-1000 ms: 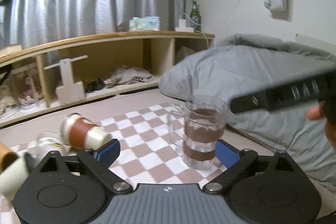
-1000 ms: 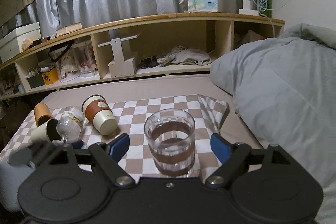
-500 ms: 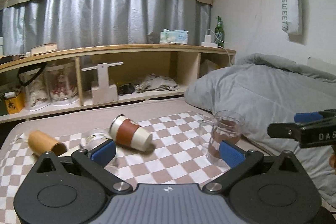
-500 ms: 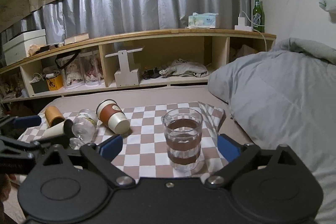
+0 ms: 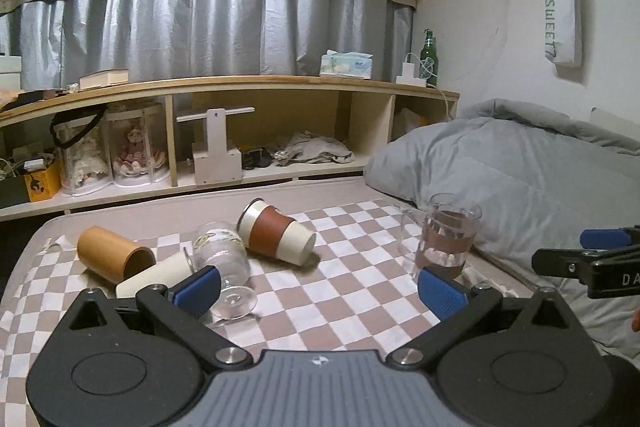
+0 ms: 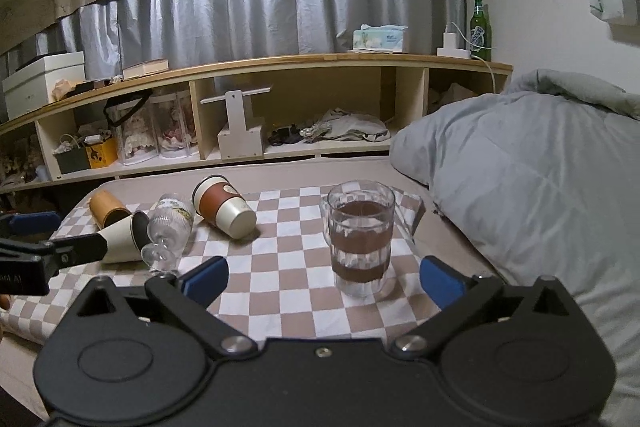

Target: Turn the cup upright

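Clearance ahead of the right gripper point(image 6: 322, 277)

Upright glass mug point(image 6: 361, 237) stands between the spread fingers, ahead. Bare checkered cloth point(image 6: 280, 259) left of it; toppled cups point(image 6: 224, 206) further left; duvet point(image 6: 532, 187) blocks right.

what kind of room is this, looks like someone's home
Most likely a bedroom: a rumpled grey duvet lies on a bed, a low wooden shelf holds dolls and a tissue box, and grey curtains hang behind. Cups lie on a checkered cloth.
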`<state>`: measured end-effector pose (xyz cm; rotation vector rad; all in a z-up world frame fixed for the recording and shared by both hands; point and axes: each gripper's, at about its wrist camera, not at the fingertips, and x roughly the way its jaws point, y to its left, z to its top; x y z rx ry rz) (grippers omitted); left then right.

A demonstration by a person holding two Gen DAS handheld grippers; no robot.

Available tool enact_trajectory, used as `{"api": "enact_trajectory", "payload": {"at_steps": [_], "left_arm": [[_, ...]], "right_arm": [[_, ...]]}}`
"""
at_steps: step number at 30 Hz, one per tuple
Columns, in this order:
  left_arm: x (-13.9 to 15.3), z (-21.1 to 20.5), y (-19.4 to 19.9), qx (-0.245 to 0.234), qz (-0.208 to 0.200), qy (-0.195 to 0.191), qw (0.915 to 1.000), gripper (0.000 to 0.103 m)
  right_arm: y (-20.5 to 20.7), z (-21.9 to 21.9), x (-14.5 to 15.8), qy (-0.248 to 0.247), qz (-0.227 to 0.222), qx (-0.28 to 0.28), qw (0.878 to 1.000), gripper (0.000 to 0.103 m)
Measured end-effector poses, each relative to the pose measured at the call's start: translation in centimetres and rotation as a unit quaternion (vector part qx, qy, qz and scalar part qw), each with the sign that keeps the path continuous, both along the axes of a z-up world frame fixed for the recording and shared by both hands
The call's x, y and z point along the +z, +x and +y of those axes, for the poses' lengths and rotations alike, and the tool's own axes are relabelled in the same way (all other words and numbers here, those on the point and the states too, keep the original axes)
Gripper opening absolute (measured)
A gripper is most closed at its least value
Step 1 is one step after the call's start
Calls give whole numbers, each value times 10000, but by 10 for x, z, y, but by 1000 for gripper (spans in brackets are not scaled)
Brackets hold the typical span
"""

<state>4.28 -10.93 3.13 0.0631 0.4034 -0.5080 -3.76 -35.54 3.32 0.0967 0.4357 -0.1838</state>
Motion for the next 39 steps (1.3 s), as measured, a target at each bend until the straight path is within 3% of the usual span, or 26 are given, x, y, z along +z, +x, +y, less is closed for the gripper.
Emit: {"api": "enact_trajectory", "payload": {"at_steps": [18, 39], "left_arm": [[-13, 13, 4, 122, 85, 16, 9999, 103], [-18, 14, 5, 245, -84, 226, 9994, 103]], "right_arm": [[2, 8, -27, 40, 25, -207, 9998, 103], [5, 8, -27, 58, -26, -250, 9997, 103]]}}
